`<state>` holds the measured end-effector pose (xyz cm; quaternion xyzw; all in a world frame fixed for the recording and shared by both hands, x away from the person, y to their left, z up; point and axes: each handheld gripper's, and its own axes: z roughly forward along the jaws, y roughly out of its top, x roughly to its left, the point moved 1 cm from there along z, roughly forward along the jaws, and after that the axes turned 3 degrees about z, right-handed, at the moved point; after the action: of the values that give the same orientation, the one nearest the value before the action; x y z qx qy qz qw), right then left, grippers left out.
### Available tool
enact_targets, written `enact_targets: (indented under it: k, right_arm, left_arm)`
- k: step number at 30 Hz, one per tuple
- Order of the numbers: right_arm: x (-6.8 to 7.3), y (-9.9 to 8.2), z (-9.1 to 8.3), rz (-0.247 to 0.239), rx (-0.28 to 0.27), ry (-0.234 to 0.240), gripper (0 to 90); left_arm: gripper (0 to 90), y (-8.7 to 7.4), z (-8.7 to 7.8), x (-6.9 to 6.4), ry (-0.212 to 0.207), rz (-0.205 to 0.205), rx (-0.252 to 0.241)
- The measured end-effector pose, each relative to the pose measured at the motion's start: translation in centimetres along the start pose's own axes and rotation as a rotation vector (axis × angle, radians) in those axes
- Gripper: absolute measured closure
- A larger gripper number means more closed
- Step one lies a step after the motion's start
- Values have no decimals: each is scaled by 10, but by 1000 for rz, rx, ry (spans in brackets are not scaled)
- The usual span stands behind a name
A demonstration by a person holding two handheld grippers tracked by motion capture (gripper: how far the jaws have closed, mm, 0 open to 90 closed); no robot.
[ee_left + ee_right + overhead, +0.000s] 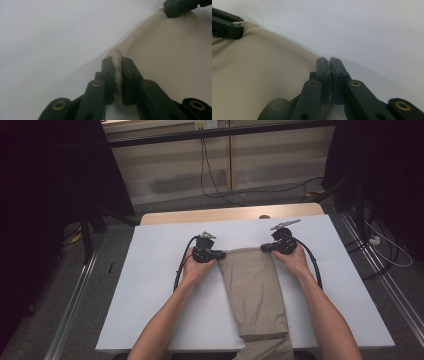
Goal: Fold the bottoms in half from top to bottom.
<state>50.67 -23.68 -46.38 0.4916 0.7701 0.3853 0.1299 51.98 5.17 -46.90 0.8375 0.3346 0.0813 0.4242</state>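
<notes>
A person's 2 hands each hold a gripper at the far end of folded tan trousers (254, 287) on a white table (155, 285). The left gripper (117, 63) is clamped on the trousers' rolled corner. The right gripper (329, 62) has its jaws pressed together beside the opposite corner; any pinched cloth is hidden.

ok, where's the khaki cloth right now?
High view: the khaki cloth lies on the white table, right of centre, far corners pinched by the left gripper and right gripper.

Folded khaki trousers (256, 292) lengthwise on white table (160, 285), near end overhanging.
</notes>
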Motion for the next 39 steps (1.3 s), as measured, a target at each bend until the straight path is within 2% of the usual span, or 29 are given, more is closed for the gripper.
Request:
enact_targets:
  k: [4, 7, 10, 12, 17, 23, 25, 29, 34, 35, 36, 37, 38, 39]
  right_arm:
    - [5, 5, -12, 8, -60, 5, 877]
    - [10, 15, -27, 1, -123, 2, 878]
    - [12, 23, -37, 16, -171, 13, 879]
    - [15, 30, -40, 9, -189, 6, 878]
    - [20, 55, -48, 9, -244, 7, 879]
    - [24, 82, -50, 13, -290, -2, 879]
    - [25, 91, -49, 15, -294, -12, 879]
    - [25, 107, -49, 21, -313, -26, 879]
    - [23, 128, -50, 16, -320, -52, 879]
    - [22, 133, -50, 12, -319, -71, 875]
    - [21, 136, -49, 9, -322, -92, 859]
    - [20, 139, -48, 16, -317, -122, 764]
    - [18, 141, -46, 40, -316, -174, 552]
    - [16, 140, -45, 69, -325, -197, 481]
  left_arm:
    - [845, 2, -8, 0, 14, -34, -48]
    - [847, 11, -20, 2, 27, -58, -112]
    - [848, 23, -34, 6, 44, -48, -143]
    - [849, 32, -41, 7, 54, -49, -166]
    - [849, 54, -58, 13, 88, -51, -212]
    - [849, 77, -71, 28, 124, -38, -236]
    - [849, 84, -72, 33, 134, -33, -239]
    - [849, 99, -76, 39, 149, -51, -257]
    - [848, 121, -77, 45, 182, -32, -280]
    - [845, 125, -75, 46, 183, -50, -291]
    - [826, 126, -70, 49, 189, -85, -294]
    - [728, 126, -66, 51, 208, -106, -288]
    - [523, 124, -61, 53, 226, -136, -292]
    - [369, 120, -56, 53, 227, -143, -274]
